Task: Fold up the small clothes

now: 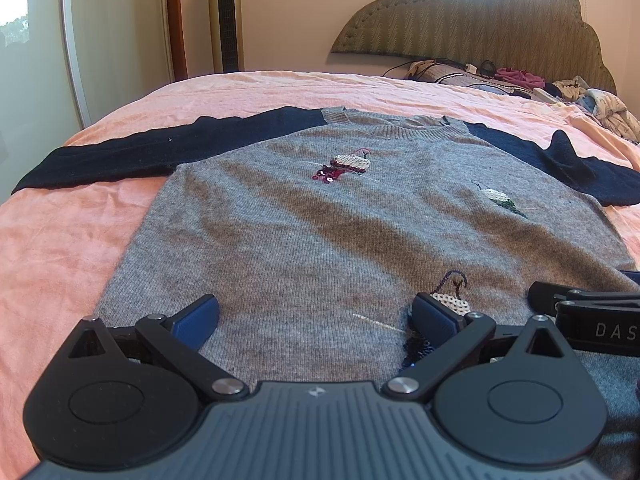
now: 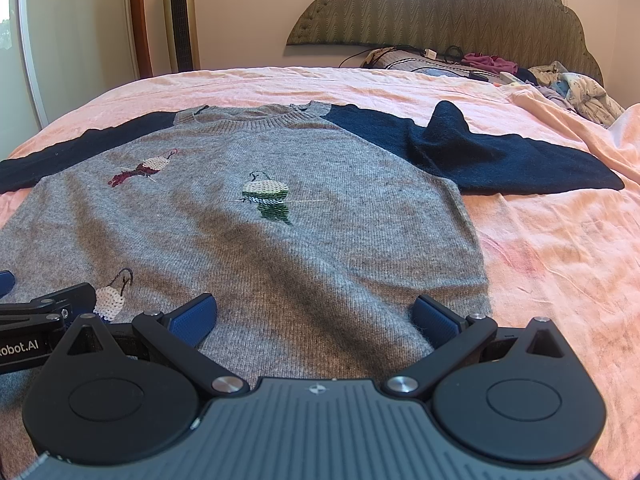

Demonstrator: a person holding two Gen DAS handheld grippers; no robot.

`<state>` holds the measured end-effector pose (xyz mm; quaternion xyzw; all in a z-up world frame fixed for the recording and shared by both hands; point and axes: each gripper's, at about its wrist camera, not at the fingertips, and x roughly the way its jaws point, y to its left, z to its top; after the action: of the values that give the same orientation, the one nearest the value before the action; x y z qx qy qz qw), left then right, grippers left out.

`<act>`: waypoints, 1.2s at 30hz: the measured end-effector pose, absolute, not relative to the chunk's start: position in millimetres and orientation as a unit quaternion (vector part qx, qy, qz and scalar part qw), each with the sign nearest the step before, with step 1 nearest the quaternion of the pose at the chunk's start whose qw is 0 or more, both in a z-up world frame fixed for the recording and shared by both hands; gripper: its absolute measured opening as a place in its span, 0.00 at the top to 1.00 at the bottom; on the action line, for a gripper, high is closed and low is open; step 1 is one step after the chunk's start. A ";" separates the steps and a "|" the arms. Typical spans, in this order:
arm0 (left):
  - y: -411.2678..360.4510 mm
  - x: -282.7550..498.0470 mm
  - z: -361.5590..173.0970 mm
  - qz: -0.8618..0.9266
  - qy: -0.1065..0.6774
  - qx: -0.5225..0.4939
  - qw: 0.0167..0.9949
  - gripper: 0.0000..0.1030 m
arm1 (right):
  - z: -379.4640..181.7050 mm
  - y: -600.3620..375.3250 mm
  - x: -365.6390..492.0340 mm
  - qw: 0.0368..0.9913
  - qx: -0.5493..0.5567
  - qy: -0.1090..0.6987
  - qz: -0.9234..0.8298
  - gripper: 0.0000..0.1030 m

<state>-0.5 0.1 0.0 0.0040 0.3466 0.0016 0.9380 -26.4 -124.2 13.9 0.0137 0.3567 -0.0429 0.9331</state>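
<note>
A small grey knit sweater with navy sleeves lies flat, front up, on the pink bed; it also shows in the right wrist view. It bears sequin bird motifs. The left sleeve lies straight out; the right sleeve has a bump in it. My left gripper is open over the hem at the sweater's lower left. My right gripper is open over the hem at the lower right. Both are empty. Each shows at the edge of the other's view.
The pink bedsheet spreads around the sweater. A pile of clothes and cables lies by the padded headboard at the back right. A tower fan stands beyond the bed's far left.
</note>
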 end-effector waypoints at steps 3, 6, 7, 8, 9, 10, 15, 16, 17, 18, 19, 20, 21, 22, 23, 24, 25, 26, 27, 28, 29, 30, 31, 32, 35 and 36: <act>0.1 -0.5 0.0 0.001 0.347 0.004 0.938 0.00 | 13.8 -124.2 -26.5 0.933 0.014 0.357 -0.043 0.00; 0.1 -0.6 0.0 0.001 0.346 0.004 0.938 0.00 | 13.6 -124.0 -26.5 0.933 0.014 0.357 -0.043 0.00; 0.3 -0.6 0.0 0.001 0.346 0.003 0.938 0.00 | 13.5 -124.0 -26.6 0.933 0.013 0.357 -0.043 0.00; 0.2 -0.6 0.0 0.001 0.346 0.004 0.938 0.00 | 13.5 -124.1 -26.6 0.933 0.014 0.357 -0.043 0.00; 0.0 -0.6 0.0 0.001 0.346 0.005 0.938 0.00 | 13.5 -124.1 -26.8 0.933 0.014 0.357 -0.043 0.00; 0.5 -0.5 0.0 0.001 0.347 0.004 0.938 0.00 | 13.5 -124.0 -26.8 0.933 0.014 0.357 -0.043 0.00; -0.3 -0.6 1.0 0.001 0.346 0.003 0.938 0.00 | 13.7 -124.2 -26.8 0.933 0.013 0.356 -0.043 0.00; -0.3 -0.6 1.1 0.001 0.346 0.003 0.938 0.00 | 13.8 -124.3 -26.8 0.933 0.014 0.356 -0.043 0.00; -0.5 -0.7 1.0 0.001 0.346 0.004 0.938 0.00 | 13.8 -124.1 -26.7 0.933 0.014 0.356 -0.044 0.00; -0.3 -0.7 1.0 0.001 0.346 0.004 0.938 0.00 | 13.7 -123.9 -26.6 0.933 0.013 0.356 -0.044 0.00; -0.3 -0.7 1.1 0.001 0.346 0.004 0.938 0.00 | 13.7 -124.0 -26.4 0.934 0.013 0.356 -0.044 0.00; -0.4 -0.7 1.0 0.001 0.346 0.004 0.938 0.00 | 13.7 -124.3 -26.2 0.934 0.013 0.355 -0.044 0.00; -0.4 -0.9 1.1 0.001 0.346 0.004 0.938 0.00 | 13.6 -124.2 -26.2 0.934 0.014 0.356 -0.044 0.00; -0.3 -0.8 1.1 0.002 0.346 0.004 0.938 0.00 | 14.2 -123.8 -27.1 0.934 0.013 0.356 -0.044 0.00; -0.4 -0.7 1.0 0.002 0.346 0.004 0.938 0.00 | 14.2 -123.9 -27.1 0.933 0.013 0.356 -0.044 0.00; -0.4 -0.8 1.1 0.002 0.346 0.004 0.938 0.00 | 14.2 -124.0 -27.0 0.933 0.014 0.356 -0.044 0.00; -0.4 -0.8 1.0 0.002 0.346 0.004 0.938 0.00 | 14.2 -124.1 -26.9 0.933 0.014 0.356 -0.044 0.00; -0.4 -0.8 1.0 0.002 0.346 0.004 0.938 0.00 | 14.2 -124.3 -26.8 0.933 0.014 0.356 -0.044 0.00; -0.3 -0.8 1.0 0.002 0.346 0.004 0.938 0.00 | 14.2 -124.1 -26.9 0.933 0.014 0.356 -0.044 0.00; -0.3 -0.8 1.0 0.002 0.346 0.004 0.938 0.00 | 13.7 -124.2 -27.0 0.934 0.013 0.356 -0.044 0.00; -0.4 -0.8 1.0 0.002 0.346 0.004 0.938 0.00 | 12.5 -124.6 -27.3 0.934 0.013 0.355 -0.043 0.00; -0.3 -0.9 1.1 0.002 0.346 0.004 0.938 0.00 | 12.0 -124.6 -28.1 0.934 0.013 0.355 -0.041 0.00; -0.3 -0.8 1.0 0.002 0.346 0.004 0.938 0.00 | 13.5 -124.3 -30.3 0.934 0.013 0.355 -0.040 0.00; -0.3 -0.9 1.1 0.002 0.346 0.004 0.938 0.00 | 13.6 -124.5 -31.9 0.934 0.013 0.354 -0.038 0.00; -0.3 -0.9 1.1 0.002 0.346 0.004 0.938 0.00 | 15.4 -127.0 -35.9 0.934 0.009 0.355 -0.030 0.00; -0.3 -1.0 1.0 0.001 0.346 0.004 0.938 0.00 | 15.9 -129.5 -37.4 0.934 0.009 0.356 -0.025 0.00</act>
<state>-1.0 -0.3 1.0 0.0036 0.3456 0.0015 0.9384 -37.4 -129.5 15.9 0.0093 0.3559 -0.0247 0.9341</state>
